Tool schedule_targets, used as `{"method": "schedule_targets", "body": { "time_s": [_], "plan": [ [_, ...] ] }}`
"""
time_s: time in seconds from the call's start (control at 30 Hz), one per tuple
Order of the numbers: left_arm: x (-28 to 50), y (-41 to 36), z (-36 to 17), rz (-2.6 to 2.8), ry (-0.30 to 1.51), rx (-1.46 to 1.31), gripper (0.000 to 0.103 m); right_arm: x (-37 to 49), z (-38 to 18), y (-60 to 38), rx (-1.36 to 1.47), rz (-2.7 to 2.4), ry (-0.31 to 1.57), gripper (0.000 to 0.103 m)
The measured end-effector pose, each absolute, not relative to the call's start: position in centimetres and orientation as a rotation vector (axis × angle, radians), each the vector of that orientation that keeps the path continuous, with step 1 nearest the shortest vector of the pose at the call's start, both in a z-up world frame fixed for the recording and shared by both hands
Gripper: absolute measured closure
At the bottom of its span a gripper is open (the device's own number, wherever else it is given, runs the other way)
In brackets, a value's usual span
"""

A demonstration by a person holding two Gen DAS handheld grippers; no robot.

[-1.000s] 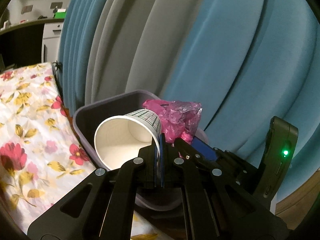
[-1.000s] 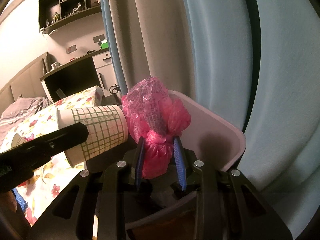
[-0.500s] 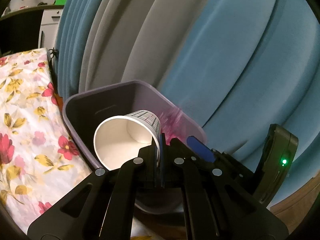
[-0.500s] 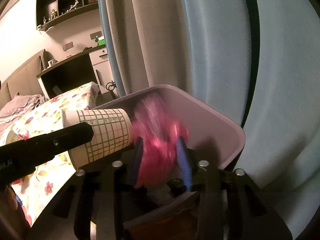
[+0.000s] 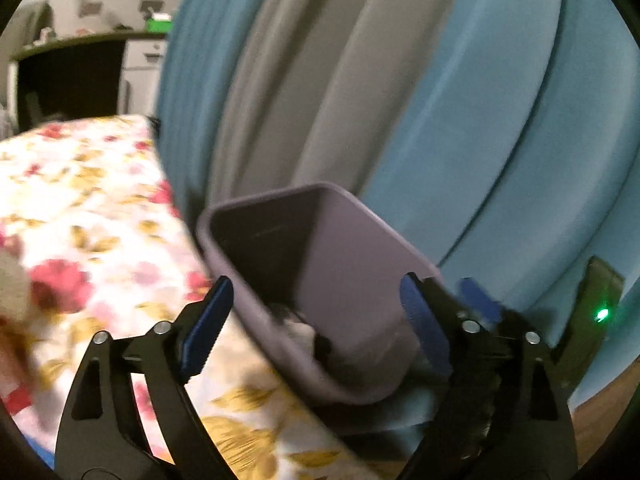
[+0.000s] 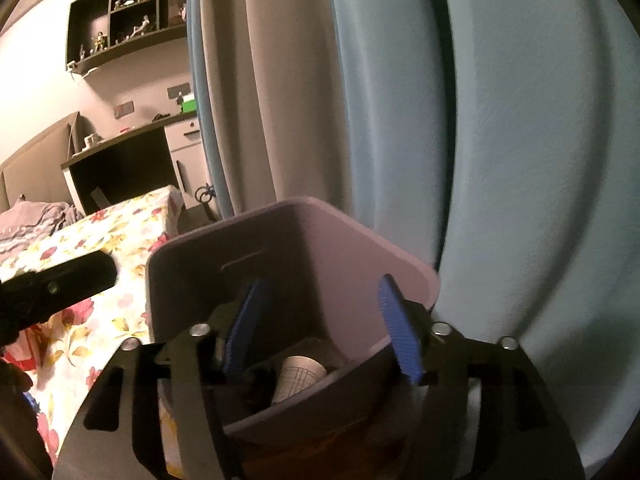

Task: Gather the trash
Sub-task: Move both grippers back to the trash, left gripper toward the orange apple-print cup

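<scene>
The left hand-held gripper point(image 5: 312, 324) and the right hand-held gripper point(image 6: 320, 324) have both just been opening; their jaws stand apart with nothing between the pads. The paper cup point(image 6: 298, 376) lies on its side at the bottom of the purple bin point(image 6: 360, 256), at 6 o'clock in the right wrist view. The bin stands just beside the floral bed point(image 5: 80, 216), at 9 o'clock, with the curtain point(image 5: 460, 100) behind at 12 o'clock. The cup is judged light, thin-walled and easily crushed: grip it across the rim with light force.
</scene>
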State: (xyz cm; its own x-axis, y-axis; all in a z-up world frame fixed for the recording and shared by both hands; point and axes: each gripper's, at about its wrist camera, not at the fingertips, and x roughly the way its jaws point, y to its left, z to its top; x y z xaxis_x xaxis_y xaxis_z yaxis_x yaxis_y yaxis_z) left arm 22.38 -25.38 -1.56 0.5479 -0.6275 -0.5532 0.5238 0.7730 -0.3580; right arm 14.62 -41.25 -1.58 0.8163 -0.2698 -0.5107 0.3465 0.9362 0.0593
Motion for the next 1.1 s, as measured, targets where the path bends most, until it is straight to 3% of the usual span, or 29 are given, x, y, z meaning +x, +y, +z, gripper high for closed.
{"method": "schedule_targets", "body": {
  "time_s": [0.2, 0.3, 0.77, 1.1],
  "plan": [
    [19.2, -20.1, -1.0, -0.474, 0.655, -0.100, 0.012, 12.7, -0.5, -39.3, 0.129, -0.332, 0.473, 0.020],
    [18.0, -17.9, -0.8, -0.419, 0.638, -0.103, 0.012, 11.9, 0.0, -38.0, 0.128, -0.323, 0.454, 0.017],
    [10.6, -2.9, -0.7, -0.124, 0.557, -0.060, 0.012, 8.5, 1.9, -29.0, 0.133, -0.168, 0.425, 0.015],
    [8.6, 7.1, -3.6, 0.026, 0.624, -0.130, 0.012, 8.6, 0.0, -20.0, 0.099, 0.012, 0.493, 0.015]
  ]
}}
